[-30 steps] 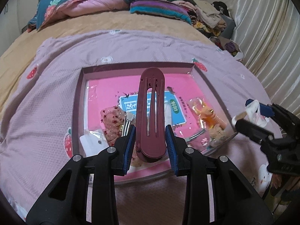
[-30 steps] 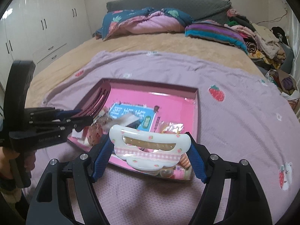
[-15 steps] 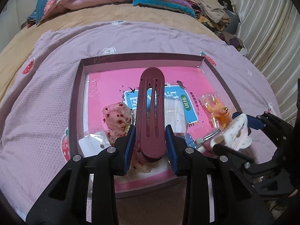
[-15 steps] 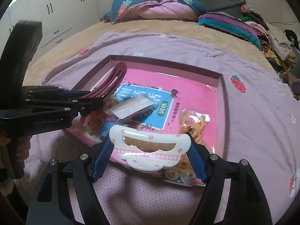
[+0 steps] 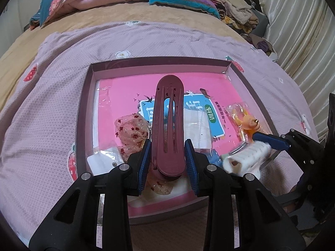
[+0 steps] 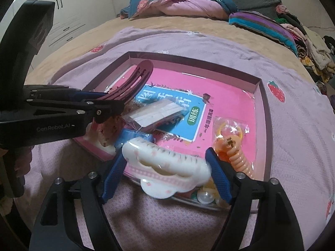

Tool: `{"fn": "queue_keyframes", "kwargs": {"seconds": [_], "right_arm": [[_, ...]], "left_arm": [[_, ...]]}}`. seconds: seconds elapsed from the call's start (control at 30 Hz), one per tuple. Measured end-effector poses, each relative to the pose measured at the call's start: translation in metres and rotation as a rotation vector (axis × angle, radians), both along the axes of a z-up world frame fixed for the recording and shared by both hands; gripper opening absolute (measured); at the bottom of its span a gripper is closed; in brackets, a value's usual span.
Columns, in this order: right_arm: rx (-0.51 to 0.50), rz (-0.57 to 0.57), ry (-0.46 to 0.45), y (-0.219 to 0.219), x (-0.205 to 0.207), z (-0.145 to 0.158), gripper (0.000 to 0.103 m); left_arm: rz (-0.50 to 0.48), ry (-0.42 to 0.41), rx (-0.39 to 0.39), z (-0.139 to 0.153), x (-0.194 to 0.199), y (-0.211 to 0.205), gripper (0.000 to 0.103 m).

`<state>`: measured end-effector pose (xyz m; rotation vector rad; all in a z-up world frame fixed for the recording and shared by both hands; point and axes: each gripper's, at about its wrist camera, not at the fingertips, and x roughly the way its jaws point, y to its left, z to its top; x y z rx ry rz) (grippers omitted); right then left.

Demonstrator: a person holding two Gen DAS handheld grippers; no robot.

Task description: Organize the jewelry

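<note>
Right wrist: right claw (image 6: 167,167) opening, white clip (image 6: 165,167) between.

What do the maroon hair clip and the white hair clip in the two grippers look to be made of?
Maroon hair clip: apparently rigid moulded plastic with a matte-satin finish, judging by its even colour, clean slots and soft sheen. White hair clip: probably glossy plastic, given its rounded cloud shape, bright highlights and printed pink strawberries and gingham band; motion blur hides finer detail.

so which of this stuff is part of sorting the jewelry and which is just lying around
Job:
- maroon clip in left gripper
- white clip, right gripper opening
- tray
- orange coil
- pearls

Lying about:
- quilt
- clothes pile
- wardrobe
</note>
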<state>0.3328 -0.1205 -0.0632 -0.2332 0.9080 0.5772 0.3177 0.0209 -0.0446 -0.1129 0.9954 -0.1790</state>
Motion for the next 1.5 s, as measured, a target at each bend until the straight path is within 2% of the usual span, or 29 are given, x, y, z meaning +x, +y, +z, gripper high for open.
{"fn": "queue_keyframes", "kwargs": {"seconds": [0.33, 0.63, 1.0, 1.07, 1.4, 1.5], "right_arm": [[0.026, -0.019, -0.026, -0.014, -0.017, 0.013, 0.085], [0.058, -0.071, -0.043, -0.039, -0.032, 0.028, 0.089], [0.111, -0.119, -0.097, -0.062, -0.054, 0.061, 0.094], [0.118, -0.124, -0.112, -0.065, -0.061, 0.069, 0.095], [0.138, -0.154, -0.172, -0.08, -0.095, 0.1, 0.098], [0.149, -0.168, -0.186, -0.086, -0.105, 0.106, 0.098]], "left_arm": [[-0.001, 0.002, 0.001, 0.001, -0.002, -0.004, 0.025], [0.001, -0.02, 0.003, 0.016, -0.01, -0.007, 0.027], [0.011, -0.082, 0.013, 0.053, -0.037, -0.011, 0.045], [0.012, -0.096, 0.013, 0.061, -0.044, -0.011, 0.052], [0.024, -0.163, 0.013, 0.094, -0.078, -0.012, 0.071], [0.031, -0.186, 0.013, 0.102, -0.091, -0.013, 0.08]]}}
